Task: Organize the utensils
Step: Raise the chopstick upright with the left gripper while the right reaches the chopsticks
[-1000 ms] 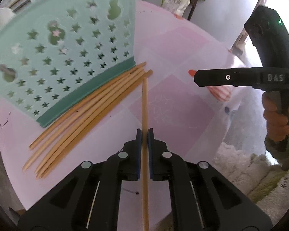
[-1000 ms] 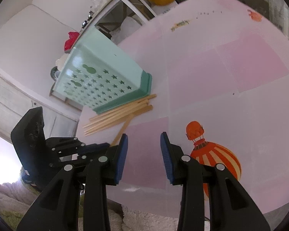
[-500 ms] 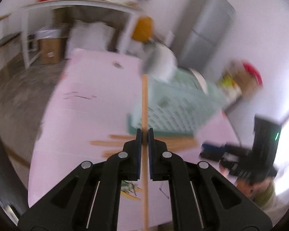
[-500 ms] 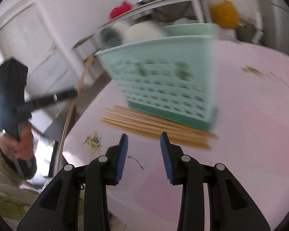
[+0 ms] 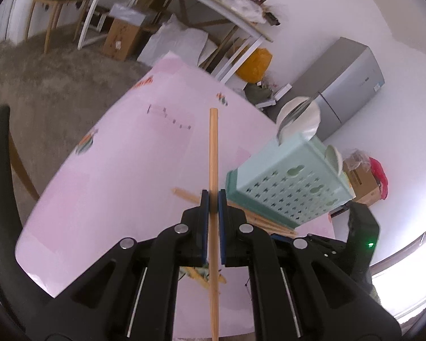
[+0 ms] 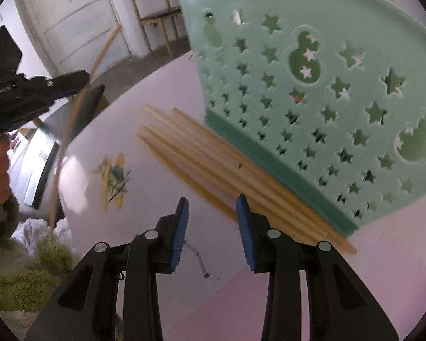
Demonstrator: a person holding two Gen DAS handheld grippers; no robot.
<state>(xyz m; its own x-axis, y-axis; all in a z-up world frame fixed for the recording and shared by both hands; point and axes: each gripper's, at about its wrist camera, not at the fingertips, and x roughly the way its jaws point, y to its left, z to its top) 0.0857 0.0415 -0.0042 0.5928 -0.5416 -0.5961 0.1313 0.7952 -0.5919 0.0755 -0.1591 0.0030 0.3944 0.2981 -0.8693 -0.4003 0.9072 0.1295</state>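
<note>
My left gripper (image 5: 213, 199) is shut on one wooden chopstick (image 5: 213, 147) and holds it up in the air above the pink table (image 5: 113, 170). It also shows at the left of the right wrist view (image 6: 71, 119). A mint green basket (image 6: 326, 85) with star holes stands on the table; a spoon bowl (image 5: 298, 118) sticks out of its top. Several chopsticks (image 6: 213, 167) lie side by side along the basket's base. My right gripper (image 6: 211, 216) is open and empty, low over the near ends of those chopsticks.
A small printed leaf figure (image 6: 113, 176) marks the table left of the chopsticks. The table's edge (image 6: 68, 199) and a shaggy green rug (image 6: 28, 270) lie to the left. Chairs, shelves and a grey fridge (image 5: 343, 85) stand around the room.
My left gripper lifted the chopstick off the table and swung it upright and away. My right gripper moved in close to the chopsticks lying beside the basket.
</note>
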